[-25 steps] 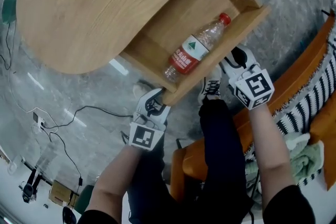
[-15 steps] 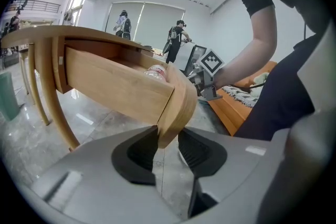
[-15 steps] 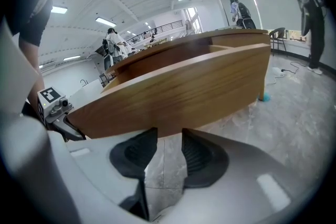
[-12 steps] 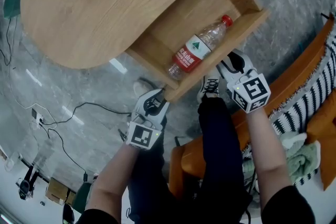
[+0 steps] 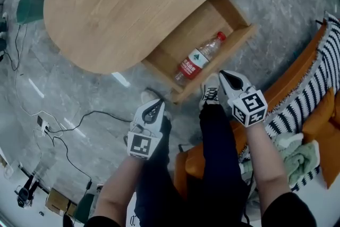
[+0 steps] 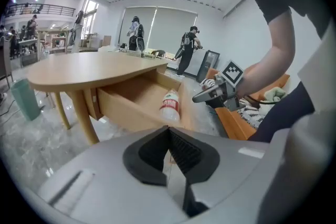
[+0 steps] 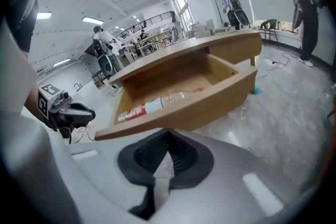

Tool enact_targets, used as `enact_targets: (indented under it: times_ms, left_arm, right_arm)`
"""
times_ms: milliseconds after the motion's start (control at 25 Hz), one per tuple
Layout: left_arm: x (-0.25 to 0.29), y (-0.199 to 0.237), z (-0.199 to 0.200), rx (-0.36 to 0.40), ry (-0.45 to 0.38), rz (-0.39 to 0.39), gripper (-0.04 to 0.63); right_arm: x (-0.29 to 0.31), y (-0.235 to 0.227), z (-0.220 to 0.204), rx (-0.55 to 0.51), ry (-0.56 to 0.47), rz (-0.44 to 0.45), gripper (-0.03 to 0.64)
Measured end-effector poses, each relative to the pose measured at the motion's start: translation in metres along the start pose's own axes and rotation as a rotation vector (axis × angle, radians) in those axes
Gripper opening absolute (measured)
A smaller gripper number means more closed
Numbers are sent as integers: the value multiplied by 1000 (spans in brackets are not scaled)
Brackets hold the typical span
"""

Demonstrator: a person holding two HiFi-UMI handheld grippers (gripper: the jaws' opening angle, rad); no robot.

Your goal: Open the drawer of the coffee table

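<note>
**Pulled Open, Let Go**

Looks like the closing step. Finds the drawer (image 5: 229, 49) standing well out from under the coffee table (image 5: 133, 2), toward the person's legs, with its floor showing. Seems to leave nothing but backing off.

Places the left gripper (image 5: 160, 102) near the drawer's lower corner and the right gripper (image 5: 223, 74) just beside the front panel, touching neither. Shows both claws pressed together, having just been closing, with nothing between the pads in either gripper view.

Calls for little next beyond keeping both grippers clear of the front panel. If wanting more travel, probably means spreading the jaws again, taking the panel's top edge toward both ends and drawing evenly along the slide to avoid skewing.

As for the drawer in the head view: lies with its long axis from lower left to upper right, along the front panel. Opens toward the lower right, mouth up. Holds a plastic bottle (image 5: 199, 57) on its side close against that panel, parallel to the same axis, red cap toward the upper right.
</note>
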State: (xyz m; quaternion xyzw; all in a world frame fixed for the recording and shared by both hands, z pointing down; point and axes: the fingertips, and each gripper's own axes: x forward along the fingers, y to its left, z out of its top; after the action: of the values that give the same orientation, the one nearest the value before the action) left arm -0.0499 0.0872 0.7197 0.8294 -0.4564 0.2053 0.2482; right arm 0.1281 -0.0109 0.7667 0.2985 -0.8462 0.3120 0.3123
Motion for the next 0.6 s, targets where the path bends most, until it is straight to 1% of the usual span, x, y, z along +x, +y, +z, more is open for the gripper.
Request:
enact_targets:
  times_ms: [160, 240, 320, 440, 600]
  left_arm:
    - [-15, -8, 66, -25, -60, 5, 2]
    - [-25, -14, 98, -46, -80, 6, 2]
    - [-38, -23, 133, -50, -99, 1, 2]
    - [-60, -36, 180, -51, -102, -14, 2]
    - [-87, -51, 246, -83, -112, -39, 2]
  right_arm:
    - [-30, 26, 47, 11, -34, 10, 3]
    - [-48, 40, 74, 19, -53, 13, 3]
    - [-70, 56, 103, 22, -70, 17, 3]
    - [-107, 81, 151, 26, -101, 18, 2]
    - [-159, 113, 210, 50, -141, 18, 3]
